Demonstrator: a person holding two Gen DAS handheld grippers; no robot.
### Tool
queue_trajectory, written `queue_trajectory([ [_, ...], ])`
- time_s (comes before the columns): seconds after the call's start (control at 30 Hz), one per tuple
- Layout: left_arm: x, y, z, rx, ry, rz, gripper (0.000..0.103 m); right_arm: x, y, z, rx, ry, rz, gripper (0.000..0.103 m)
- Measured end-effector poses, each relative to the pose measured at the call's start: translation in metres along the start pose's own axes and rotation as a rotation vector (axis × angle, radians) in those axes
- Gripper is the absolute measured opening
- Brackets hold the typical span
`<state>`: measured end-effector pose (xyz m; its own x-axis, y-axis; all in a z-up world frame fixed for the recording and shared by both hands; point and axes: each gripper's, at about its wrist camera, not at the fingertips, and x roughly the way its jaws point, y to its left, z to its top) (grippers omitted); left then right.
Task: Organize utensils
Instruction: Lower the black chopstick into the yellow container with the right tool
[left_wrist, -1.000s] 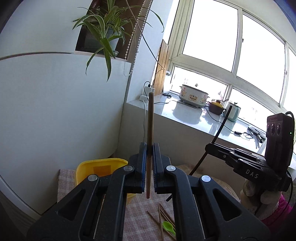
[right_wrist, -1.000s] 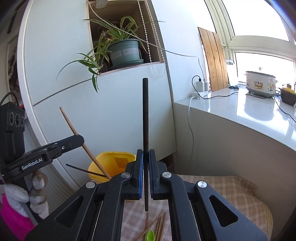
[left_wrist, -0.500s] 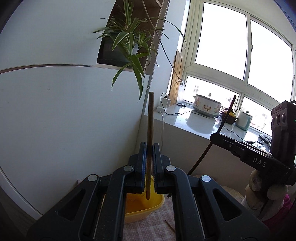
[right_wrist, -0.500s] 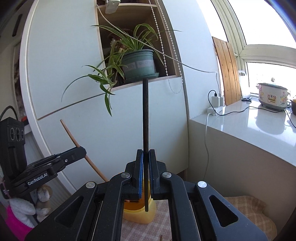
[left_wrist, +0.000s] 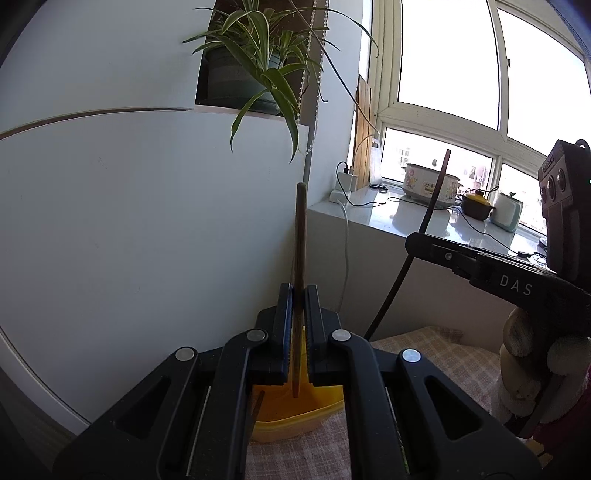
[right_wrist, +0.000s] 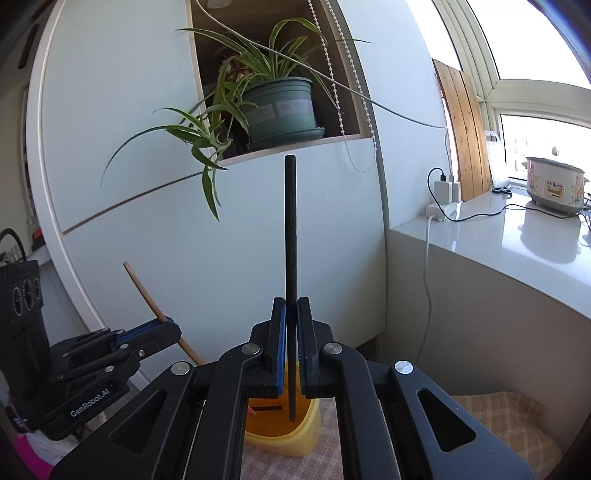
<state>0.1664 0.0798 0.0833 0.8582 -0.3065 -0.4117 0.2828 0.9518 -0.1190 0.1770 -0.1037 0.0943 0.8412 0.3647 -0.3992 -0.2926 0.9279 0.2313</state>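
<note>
Left gripper (left_wrist: 298, 317) sits low in its own view, angled a little downward, fingers pinching a brown wooden chopstick (left_wrist: 300, 254) tight at about its lower third. That stick stands close to upright, long axis running straight up the frame, thick end up against the white cabinet (left_wrist: 129, 221), thin end dipping just over the open mouth of the yellow container (left_wrist: 295, 413). Another stick end pokes up inside that container, at its left.

Over to the right gripper (right_wrist: 291, 332): same slight downward tilt, fingers clamped on a black chopstick (right_wrist: 290, 229), also near vertical, blunt end up, lower tip hanging inside the container's rim (right_wrist: 306, 439). In the left wrist view that black stick leans up and to the right, above and to the right of the container, and the gloved hand (left_wrist: 528, 365) wraps the right gripper's handle. In the right wrist view the brown stick slants up to the left, left of the container.

The container rests on a checked cloth (right_wrist: 491, 410), close against the cabinet. Above it, a spider plant in a green pot (right_wrist: 280, 110) fills the cabinet niche. Further back and to the container's right, a white counter (right_wrist: 517, 236) carries a power strip with cables and a floral slow cooker (right_wrist: 554, 190) beneath the window (left_wrist: 443, 55).
</note>
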Motion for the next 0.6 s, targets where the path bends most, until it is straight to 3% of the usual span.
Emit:
queue_trajectory([
  [0.6, 0.006, -0.002, -0.021, 0.0, 0.029, 0.012, 0.004, 0.024, -0.004, -0.033, -0.006, 0.087, -0.006, 0.004],
])
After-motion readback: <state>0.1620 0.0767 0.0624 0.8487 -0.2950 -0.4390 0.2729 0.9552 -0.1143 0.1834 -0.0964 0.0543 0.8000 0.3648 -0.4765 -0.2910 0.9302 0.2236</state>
